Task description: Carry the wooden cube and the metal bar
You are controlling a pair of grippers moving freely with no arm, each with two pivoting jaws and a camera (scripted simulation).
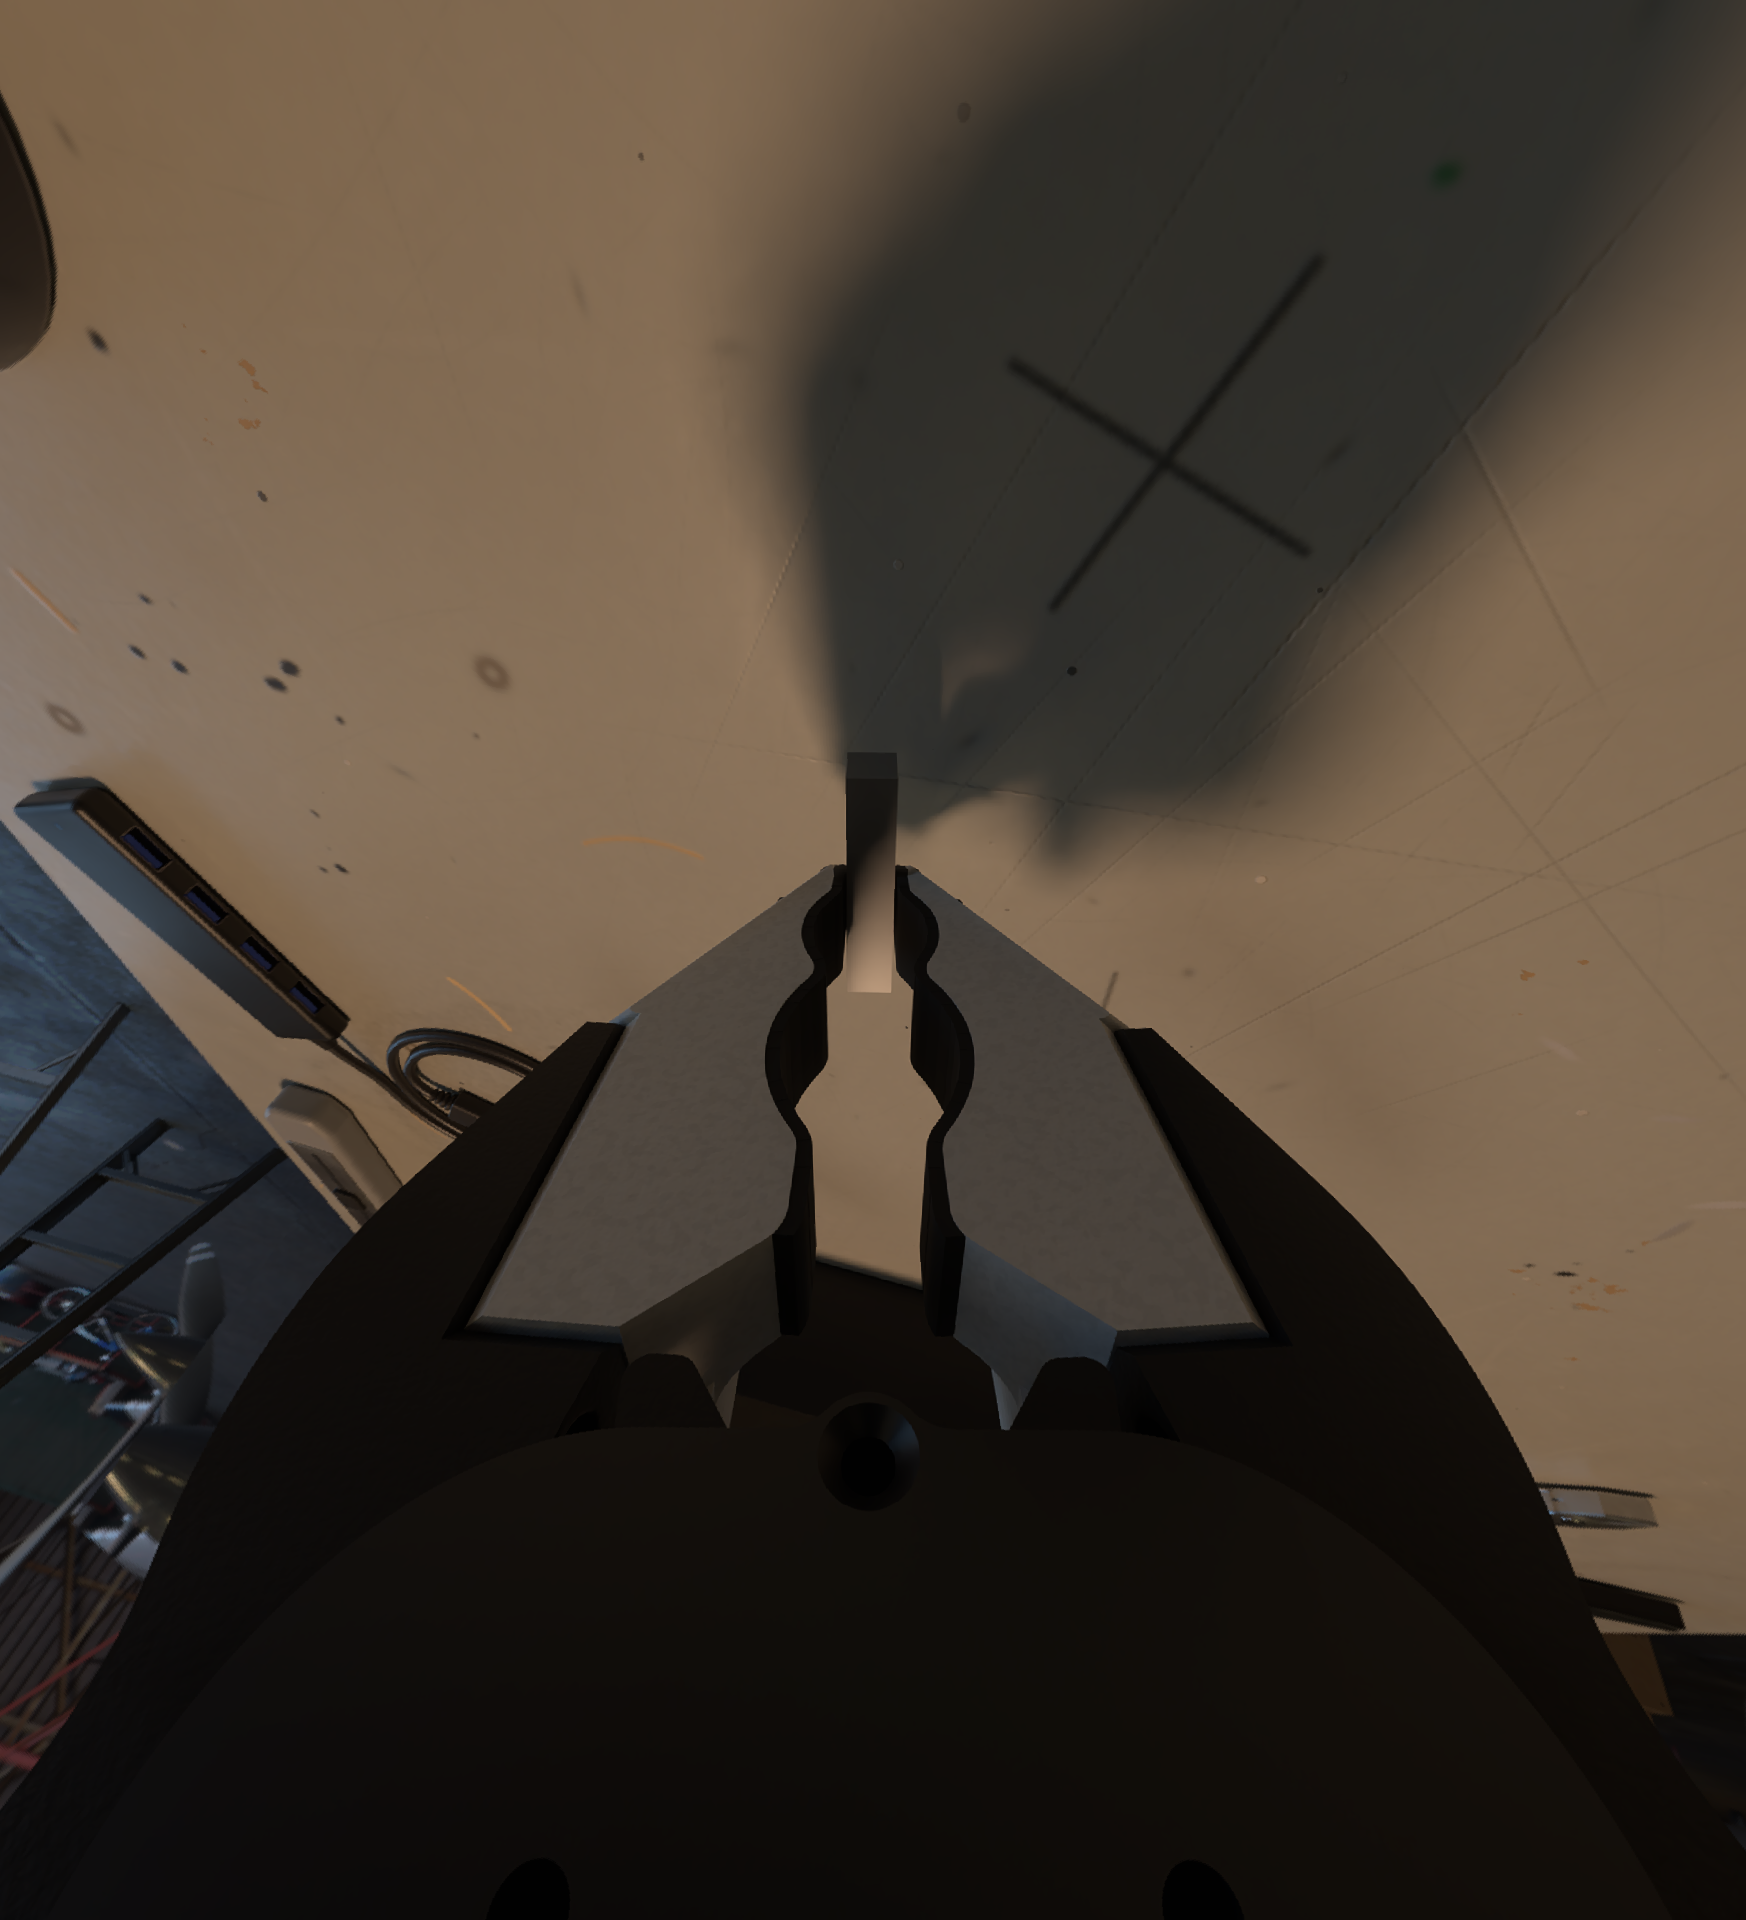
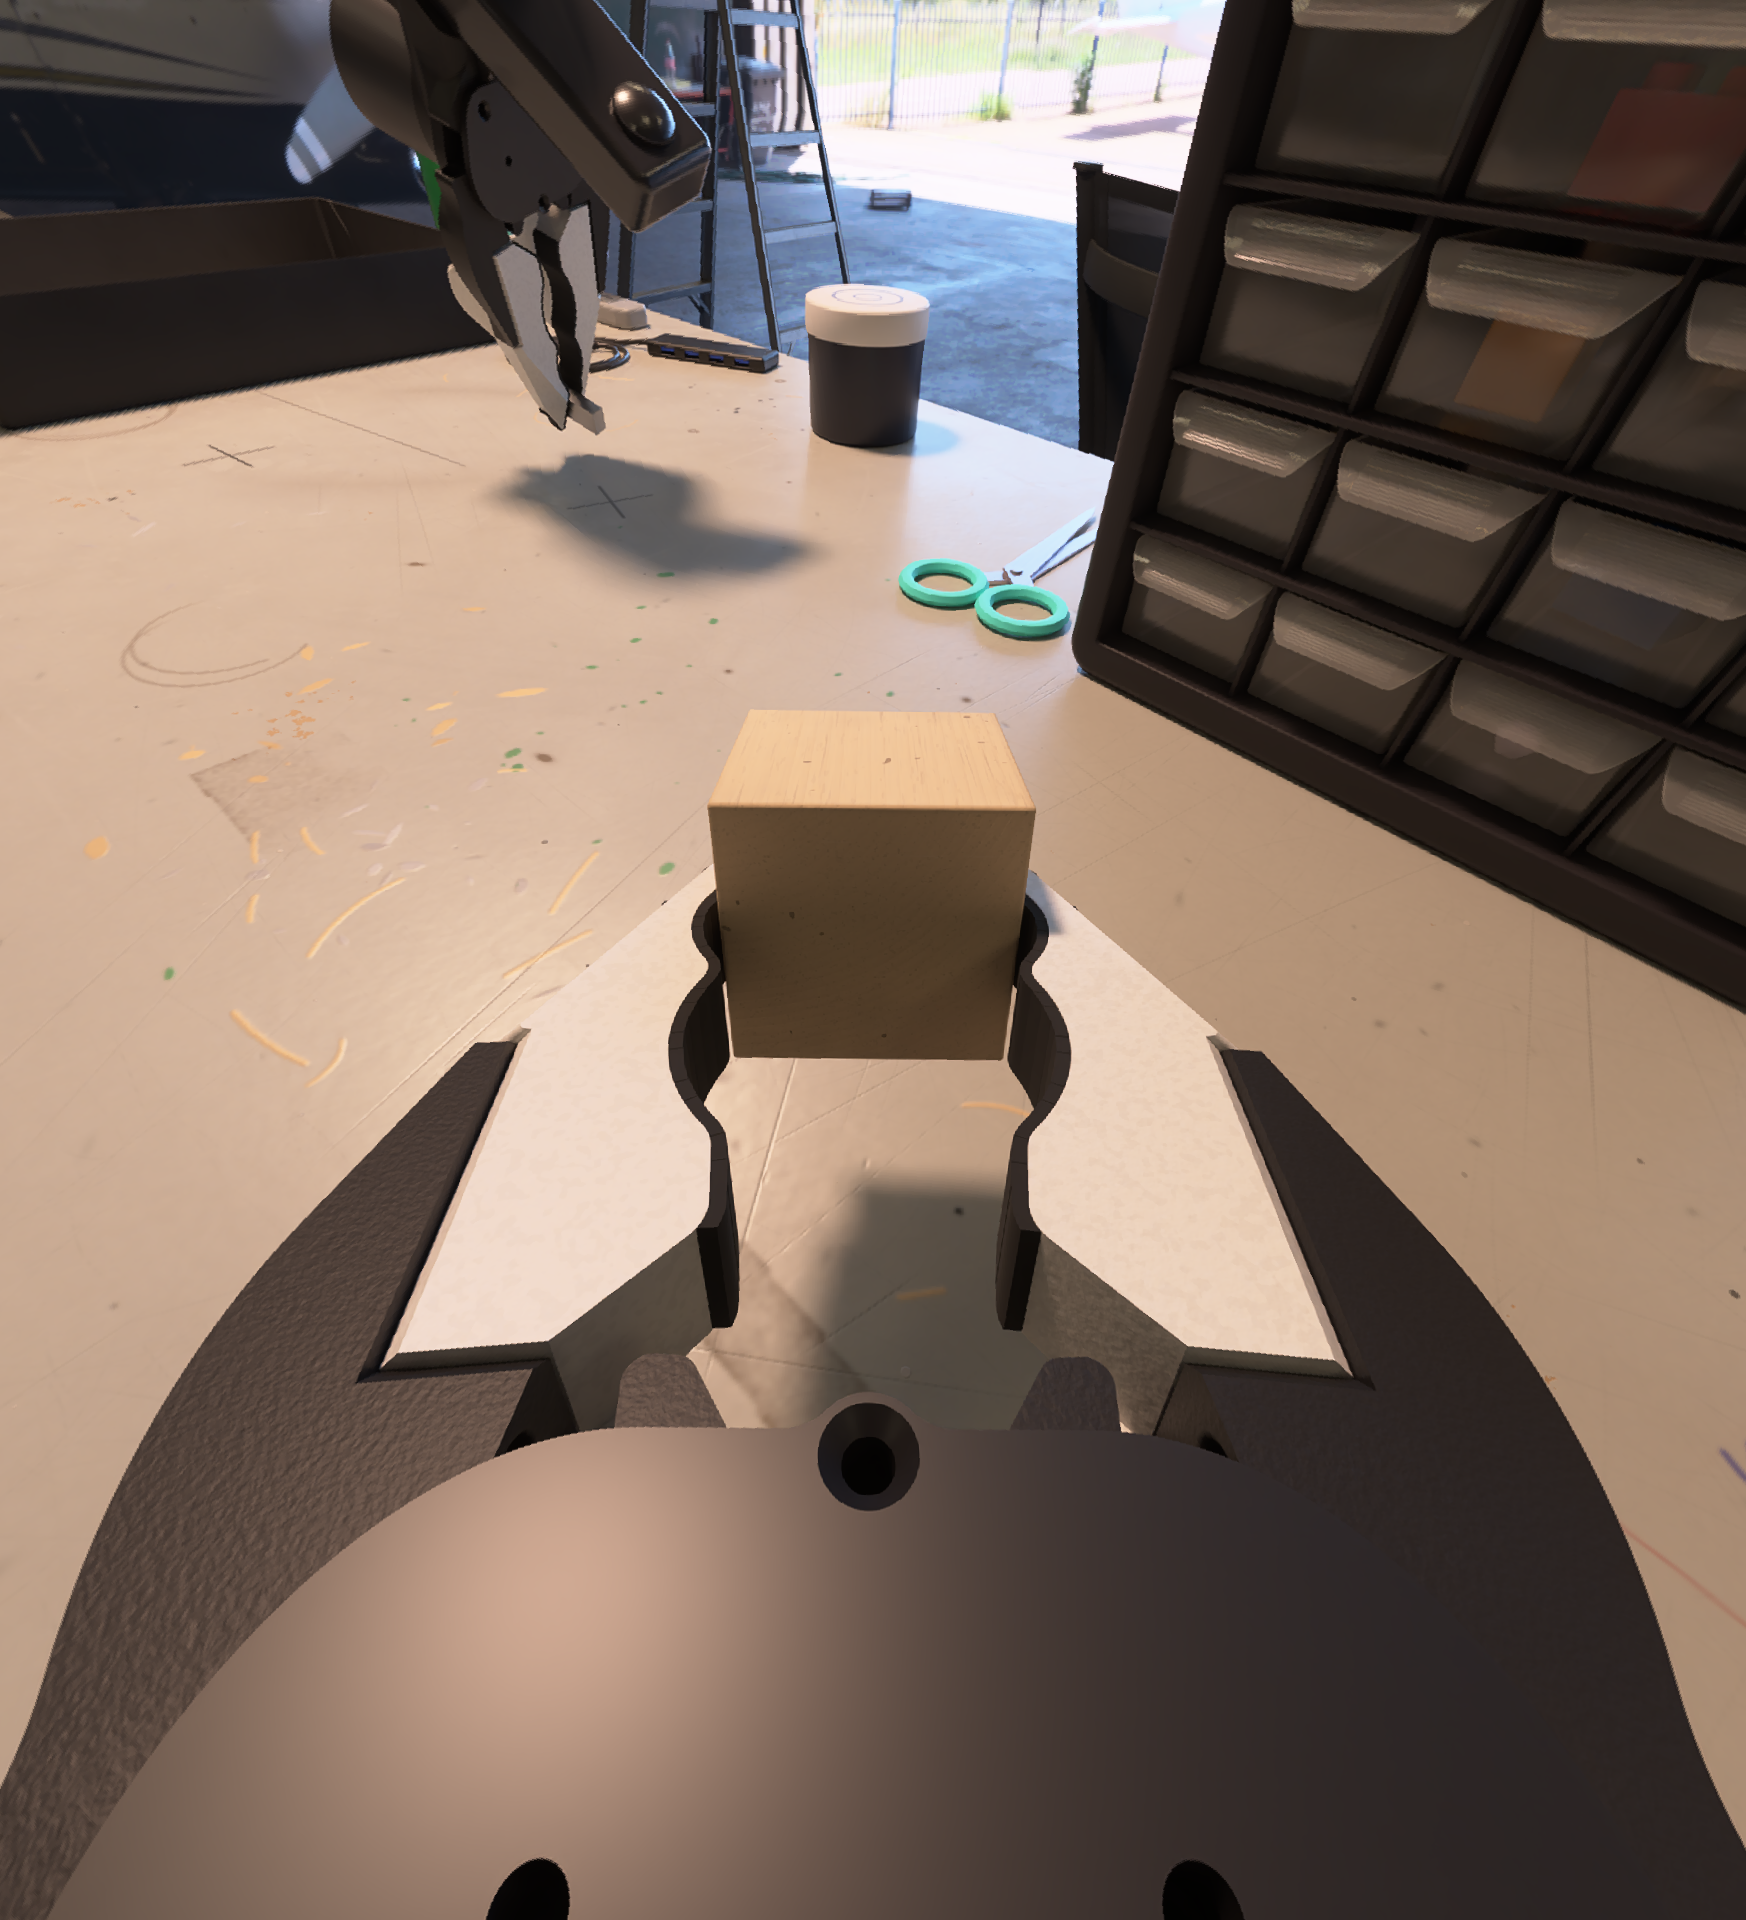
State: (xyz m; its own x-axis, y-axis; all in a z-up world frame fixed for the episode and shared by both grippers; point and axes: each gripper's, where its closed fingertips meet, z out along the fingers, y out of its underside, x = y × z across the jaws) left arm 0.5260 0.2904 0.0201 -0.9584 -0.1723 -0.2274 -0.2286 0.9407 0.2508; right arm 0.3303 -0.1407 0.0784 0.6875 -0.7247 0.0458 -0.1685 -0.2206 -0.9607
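Observation:
In the left wrist view my left gripper (image 1: 870,883) is shut on a small grey metal bar (image 1: 870,862) that sticks out past the fingertips, held above the table near a black cross mark (image 1: 1165,468). In the right wrist view my right gripper (image 2: 869,914) is shut on a light wooden cube (image 2: 869,894), held clear above the table; its shadow lies below. The left gripper (image 2: 562,400) also shows far off at upper left, with the metal bar (image 2: 588,416) at its tips, hovering over its own shadow.
A dark parts cabinet with drawers (image 2: 1503,499) stands at the right. Green-handled scissors (image 2: 994,597) lie beside it. A dark jar with a white lid (image 2: 866,364) and a USB hub (image 2: 713,353) (image 1: 183,904) sit at the far edge. A dark tray (image 2: 173,301) stands far left.

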